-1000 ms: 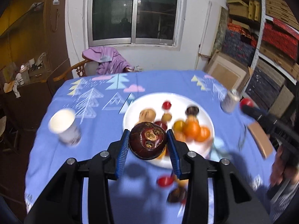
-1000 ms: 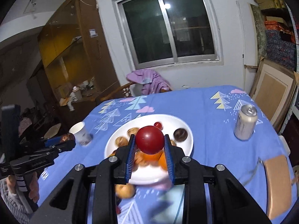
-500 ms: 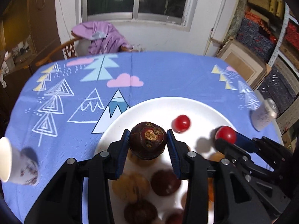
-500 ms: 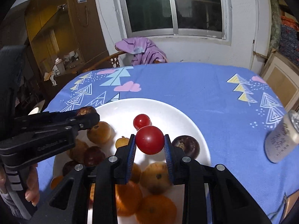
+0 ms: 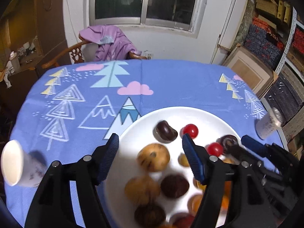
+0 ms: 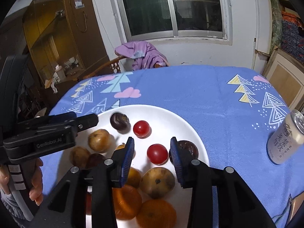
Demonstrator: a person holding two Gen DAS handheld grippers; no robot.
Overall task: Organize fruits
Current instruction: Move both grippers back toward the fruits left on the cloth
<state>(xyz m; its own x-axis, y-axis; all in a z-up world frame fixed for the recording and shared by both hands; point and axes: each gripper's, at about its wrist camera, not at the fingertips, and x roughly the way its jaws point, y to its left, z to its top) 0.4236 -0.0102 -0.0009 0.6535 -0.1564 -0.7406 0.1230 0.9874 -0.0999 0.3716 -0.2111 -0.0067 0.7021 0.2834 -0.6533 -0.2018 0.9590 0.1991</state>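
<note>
Glossy round fruits lie on the white plate, both hand-held grippers just spread, empty.

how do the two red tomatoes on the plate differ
The far tomato lies toward the plate's back, clear of any gripper, right of a dark purple fruit. The near tomato lies between the right gripper's pads, which have just opened and no longer touch it; it also looks slightly bigger in this view. Both are round, glossy red and rest on the white plate.
</note>
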